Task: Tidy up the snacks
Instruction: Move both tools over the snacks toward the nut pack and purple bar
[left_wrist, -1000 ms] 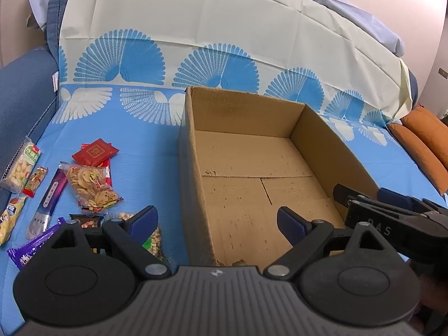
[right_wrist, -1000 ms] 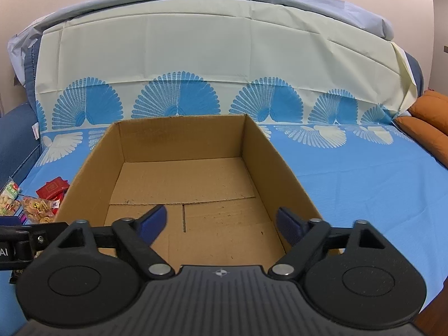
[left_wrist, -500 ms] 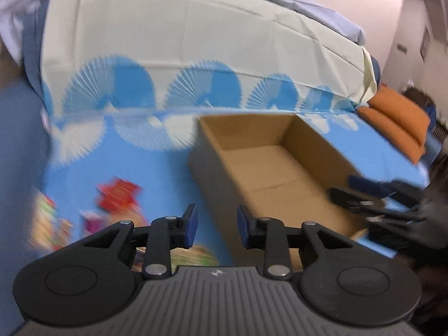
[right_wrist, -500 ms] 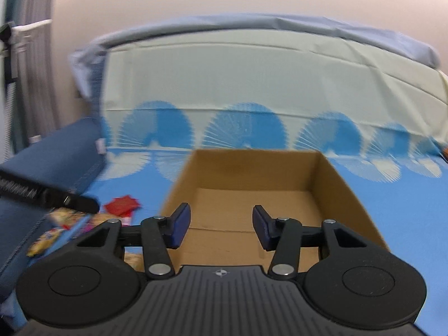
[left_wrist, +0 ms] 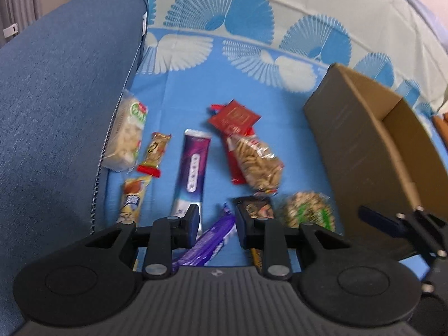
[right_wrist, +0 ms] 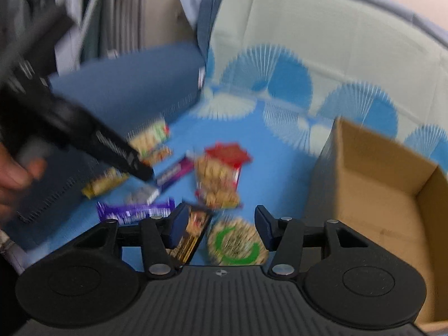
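Several snack packs lie on the blue cloth, left of an empty cardboard box (left_wrist: 364, 145). My left gripper (left_wrist: 217, 224) hovers over them, jaws narrowly apart and gripping nothing. A purple wrapped bar (left_wrist: 212, 240) shows below the gap. A long purple packet (left_wrist: 193, 173), a cookie bag (left_wrist: 257, 165) and a red packet (left_wrist: 233, 116) lie ahead. My right gripper (right_wrist: 221, 222) is opening above a round green nut pack (right_wrist: 238, 243), beside a dark packet (right_wrist: 193, 235), its pads off both. The box (right_wrist: 378, 179) is to its right.
A blue sofa arm (left_wrist: 64, 98) walls the left side, with a white puffed-snack bag (left_wrist: 127, 137) and two small bars against it. A hand (right_wrist: 16, 173) holds the left gripper's body at the left of the right wrist view. The patterned backrest rises behind.
Both grippers swung left from over the box to over the snack pile and tipped downward. Both pairs of jaws went from wide to much narrower.
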Tool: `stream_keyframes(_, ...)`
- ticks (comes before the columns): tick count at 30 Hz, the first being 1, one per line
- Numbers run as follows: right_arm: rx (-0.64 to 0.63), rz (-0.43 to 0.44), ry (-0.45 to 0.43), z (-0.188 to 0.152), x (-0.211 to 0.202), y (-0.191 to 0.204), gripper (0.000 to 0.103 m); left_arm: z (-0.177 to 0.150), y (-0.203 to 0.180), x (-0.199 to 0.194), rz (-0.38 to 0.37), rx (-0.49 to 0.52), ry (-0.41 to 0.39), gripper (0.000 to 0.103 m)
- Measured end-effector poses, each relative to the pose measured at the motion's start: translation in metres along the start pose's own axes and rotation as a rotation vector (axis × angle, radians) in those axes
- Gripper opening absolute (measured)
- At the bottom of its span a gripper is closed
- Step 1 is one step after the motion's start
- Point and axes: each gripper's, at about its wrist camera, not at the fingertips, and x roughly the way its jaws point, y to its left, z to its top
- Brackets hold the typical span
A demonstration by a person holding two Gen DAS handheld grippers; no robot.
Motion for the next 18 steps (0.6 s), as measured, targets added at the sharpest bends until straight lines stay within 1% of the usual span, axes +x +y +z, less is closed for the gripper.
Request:
stream_keyframes(1,-0.008,-0.020,0.025,-0.002,0.013,0.007,0.057,-0.001,0.001,0.003,0.004,0.005,0.010,0.032)
stream_keyframes(3,-0.032,-0.055,0.052,-0.009,0.030,0.008,0.064,-0.001,0.002,0.007,0.008,0.012,0.029,0.032)
stream_keyframes(4,-0.054,-0.084,0.069,-0.012,0.040,0.010,0.066,-0.003,0.003,0.011,0.009,0.021,0.041,0.034)
stream_keyframes(5,-0.062,-0.111,0.102,-0.018,0.044,0.010,0.066,-0.003,0.002,0.016,0.013,0.034,0.054,0.036)
stream_keyframes(7,-0.048,-0.105,0.132,-0.024,0.052,0.012,0.066,-0.006,0.000,0.024,0.025,0.067,0.081,0.041)
stream_keyframes(9,-0.081,-0.111,0.160,-0.030,0.060,0.018,0.066,-0.008,-0.002,0.031,0.041,0.095,0.103,0.042)
stream_keyframes(10,-0.104,-0.114,0.163,-0.033,0.062,0.021,0.065,-0.008,-0.002,0.034,0.047,0.106,0.113,0.042)
stream_keyframes(12,-0.148,-0.134,0.137,-0.042,0.065,0.024,0.062,-0.009,-0.001,0.037,0.055,0.111,0.123,0.043)
stream_keyframes(13,-0.170,-0.157,0.140,-0.045,0.067,0.025,0.053,-0.009,-0.001,0.038,0.052,0.110,0.124,0.043)
stream_keyframes(14,-0.179,-0.152,0.158,-0.046,0.070,0.024,0.049,-0.009,-0.001,0.038,0.050,0.109,0.124,0.043)
stream_keyframes(15,-0.174,-0.143,0.147,-0.047,0.069,0.022,0.045,-0.009,-0.001,0.038,0.048,0.108,0.124,0.043)
stream_keyframes(17,-0.219,-0.143,0.115,-0.051,0.063,0.025,0.029,-0.008,-0.001,0.039,0.047,0.106,0.124,0.043)
stream_keyframes(18,-0.247,-0.137,0.100,-0.053,0.061,0.028,0.026,-0.008,0.000,0.039,0.046,0.105,0.125,0.043)
